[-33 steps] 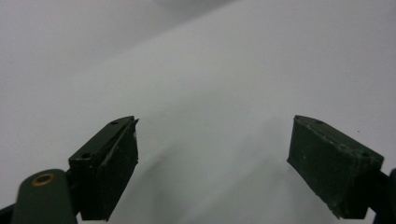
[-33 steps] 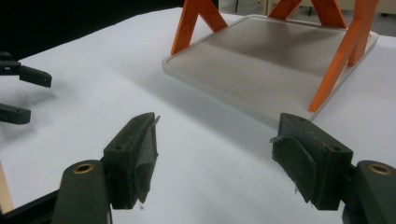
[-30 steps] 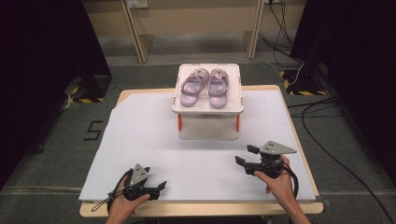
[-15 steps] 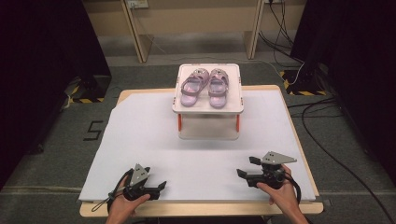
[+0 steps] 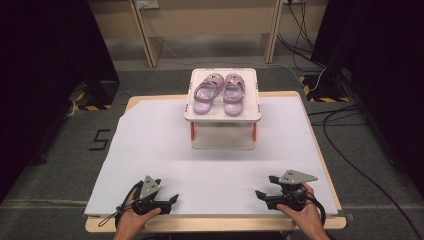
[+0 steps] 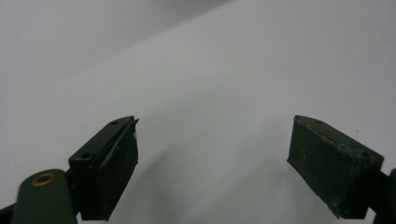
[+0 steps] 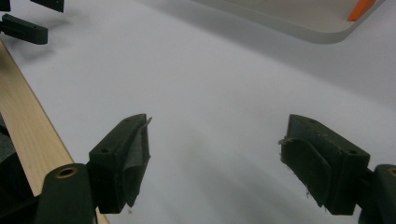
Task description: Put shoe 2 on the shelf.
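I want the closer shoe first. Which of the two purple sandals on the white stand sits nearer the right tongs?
The right-hand sandal, beside the stand's right edge; its twin lies farther left of the right tongs.

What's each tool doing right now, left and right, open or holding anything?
Left tool: open, nothing between its jaws, over the white sheet.
Right tool: open and empty; its jaws have just been opening.

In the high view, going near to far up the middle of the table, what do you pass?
White sheet → white stand → pair of purple sandals on top → table's far edge.
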Motion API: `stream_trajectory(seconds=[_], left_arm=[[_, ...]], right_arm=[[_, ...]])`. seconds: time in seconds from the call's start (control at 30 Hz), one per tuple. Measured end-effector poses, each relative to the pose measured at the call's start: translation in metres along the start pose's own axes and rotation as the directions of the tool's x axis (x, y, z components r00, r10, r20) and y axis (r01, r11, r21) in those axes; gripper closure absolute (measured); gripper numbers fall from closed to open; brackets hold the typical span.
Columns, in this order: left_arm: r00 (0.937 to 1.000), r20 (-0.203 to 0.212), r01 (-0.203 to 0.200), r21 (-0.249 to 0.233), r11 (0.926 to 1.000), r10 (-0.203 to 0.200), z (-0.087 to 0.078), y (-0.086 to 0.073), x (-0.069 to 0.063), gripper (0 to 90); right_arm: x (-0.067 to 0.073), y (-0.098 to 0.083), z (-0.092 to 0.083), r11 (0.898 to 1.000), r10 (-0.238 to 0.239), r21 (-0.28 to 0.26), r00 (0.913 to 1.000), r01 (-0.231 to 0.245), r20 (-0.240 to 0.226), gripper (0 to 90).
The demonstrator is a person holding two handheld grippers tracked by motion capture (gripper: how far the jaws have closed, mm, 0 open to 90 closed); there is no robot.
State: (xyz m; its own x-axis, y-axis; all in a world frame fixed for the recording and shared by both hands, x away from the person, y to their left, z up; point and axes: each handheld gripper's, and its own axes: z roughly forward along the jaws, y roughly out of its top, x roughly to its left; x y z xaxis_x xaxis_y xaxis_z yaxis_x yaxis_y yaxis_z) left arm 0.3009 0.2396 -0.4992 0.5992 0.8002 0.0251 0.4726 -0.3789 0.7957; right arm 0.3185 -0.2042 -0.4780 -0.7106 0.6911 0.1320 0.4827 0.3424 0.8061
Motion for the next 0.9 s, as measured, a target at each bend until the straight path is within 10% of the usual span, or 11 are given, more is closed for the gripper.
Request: stream_trajectory(seconds=[0.9], left_arm=[[1.0, 0.003, -0.002, 0.0, 1.0, 0.002, 0.0001, -0.0001, -0.0005, 15.4]], right_arm=[[0.0012, -0.005, -0.0037, 0.998, -0.041, 0.055, 0.9987, 0.04, 0.03, 21.6]])
